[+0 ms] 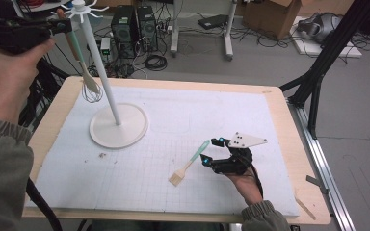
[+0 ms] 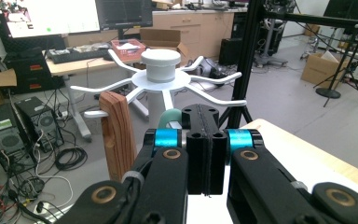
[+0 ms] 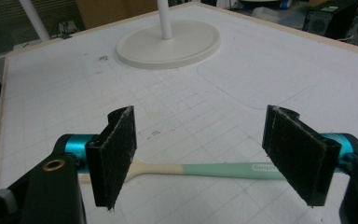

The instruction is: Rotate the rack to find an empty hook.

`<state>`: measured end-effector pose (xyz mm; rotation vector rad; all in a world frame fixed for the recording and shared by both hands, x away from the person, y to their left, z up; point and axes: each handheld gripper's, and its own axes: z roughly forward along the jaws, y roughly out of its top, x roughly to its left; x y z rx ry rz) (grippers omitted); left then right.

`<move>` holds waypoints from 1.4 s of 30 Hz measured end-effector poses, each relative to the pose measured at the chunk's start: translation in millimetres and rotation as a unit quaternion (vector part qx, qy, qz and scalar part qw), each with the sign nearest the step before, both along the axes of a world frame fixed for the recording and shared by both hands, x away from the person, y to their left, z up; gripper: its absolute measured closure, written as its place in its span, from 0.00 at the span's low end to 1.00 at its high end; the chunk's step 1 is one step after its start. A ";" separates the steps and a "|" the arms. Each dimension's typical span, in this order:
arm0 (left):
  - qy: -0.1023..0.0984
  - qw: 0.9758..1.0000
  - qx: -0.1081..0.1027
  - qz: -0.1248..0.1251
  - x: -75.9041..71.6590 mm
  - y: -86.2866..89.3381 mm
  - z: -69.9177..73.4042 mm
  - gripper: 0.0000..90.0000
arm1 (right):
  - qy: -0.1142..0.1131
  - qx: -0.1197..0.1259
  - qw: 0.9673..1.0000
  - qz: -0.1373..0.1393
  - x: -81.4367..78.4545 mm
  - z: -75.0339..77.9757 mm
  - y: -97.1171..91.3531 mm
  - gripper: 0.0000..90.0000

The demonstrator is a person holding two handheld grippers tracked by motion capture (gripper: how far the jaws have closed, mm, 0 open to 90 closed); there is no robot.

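A white hanging rack [image 1: 118, 126] stands at the back left of the mat, and its hooked top [image 2: 161, 65] is just beyond my left gripper [image 2: 204, 112]. That gripper [image 1: 67, 25] is raised beside the hooks with its jaws pressed together. The teal end of a whisk handle [image 2: 169, 117] peeks out by the tips; I cannot tell whether it is pinched. The whisk [image 1: 91, 90] hangs straight down along the pole. A brown wooden handle [image 2: 117, 135] hangs from a hook. On the mat, my right gripper [image 1: 208, 150] is open, with its jaws [image 3: 200, 140] astride a teal-and-beige brush [image 3: 214, 168].
The brush's bristles [image 1: 176, 179] point toward the front edge. A thin wooden stick [image 1: 306, 207] lies at the table's front right corner. Black frame legs [image 1: 313, 82] stand off the right edge, and computers and cables [image 1: 135, 29] fill the floor behind.
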<state>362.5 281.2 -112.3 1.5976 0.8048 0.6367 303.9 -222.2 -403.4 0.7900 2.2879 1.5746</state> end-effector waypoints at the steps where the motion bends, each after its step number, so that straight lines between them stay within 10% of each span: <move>1: 0.000 1.000 0.000 -0.001 -0.3 0.5 0.0 1.00 | -0.001 0.001 1.000 0.000 0.1 0.0 0.0 0.28; 42: 0.003 0.998 0.023 -0.061 -37.6 18.6 -56.7 0.82 | 0.003 -0.003 1.000 -0.011 0.9 -0.5 -2.9 0.28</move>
